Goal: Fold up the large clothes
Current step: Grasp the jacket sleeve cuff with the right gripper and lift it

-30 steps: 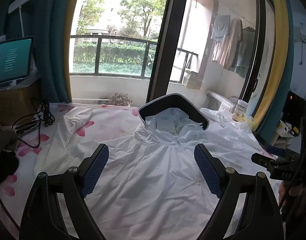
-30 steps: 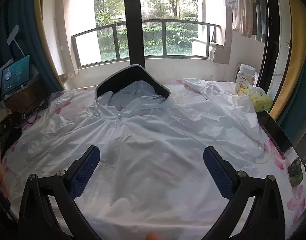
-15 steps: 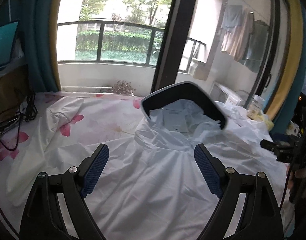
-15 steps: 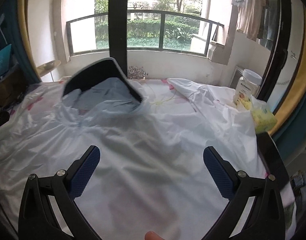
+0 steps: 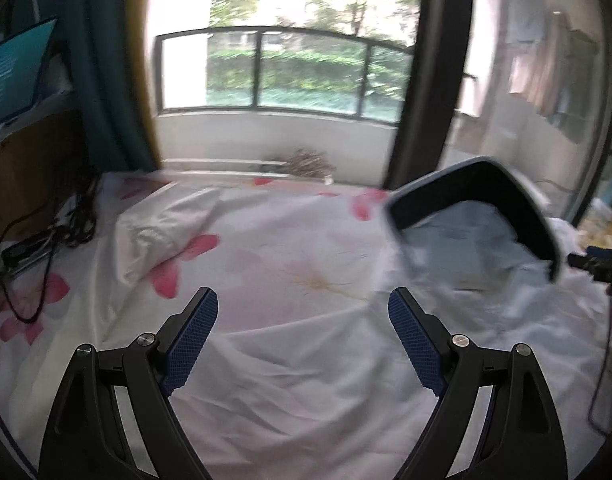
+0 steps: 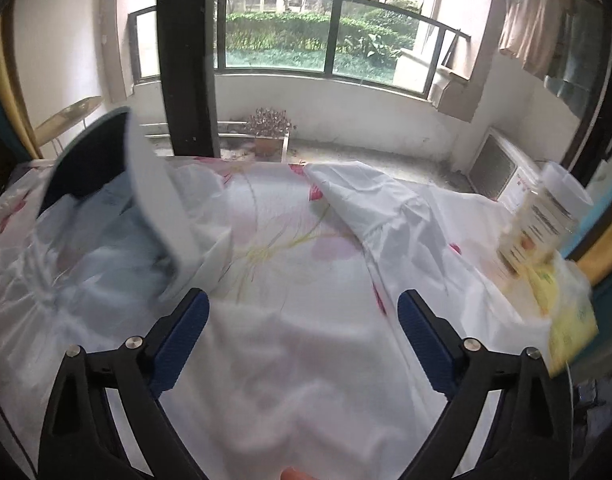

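Both grippers, the left gripper (image 5: pixel 302 322) and the right gripper (image 6: pixel 304 322), hang with jaws spread wide, gripping nothing, above the white jacket (image 6: pixel 290 368) spread over the flowered bedsheet (image 5: pixel 290 248). Its dark-lined hood (image 5: pixel 473 216) lies ahead and right of the left jaws, ahead and left of the right ones. One jar (image 6: pixel 545 224) stands at the sheet's right edge, contents unclear.

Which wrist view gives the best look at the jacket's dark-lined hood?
The left wrist view: the hood shows its whole dark-lined opening, though motion-blurred. In the right wrist view the hood sits at the left edge, seen obliquely.
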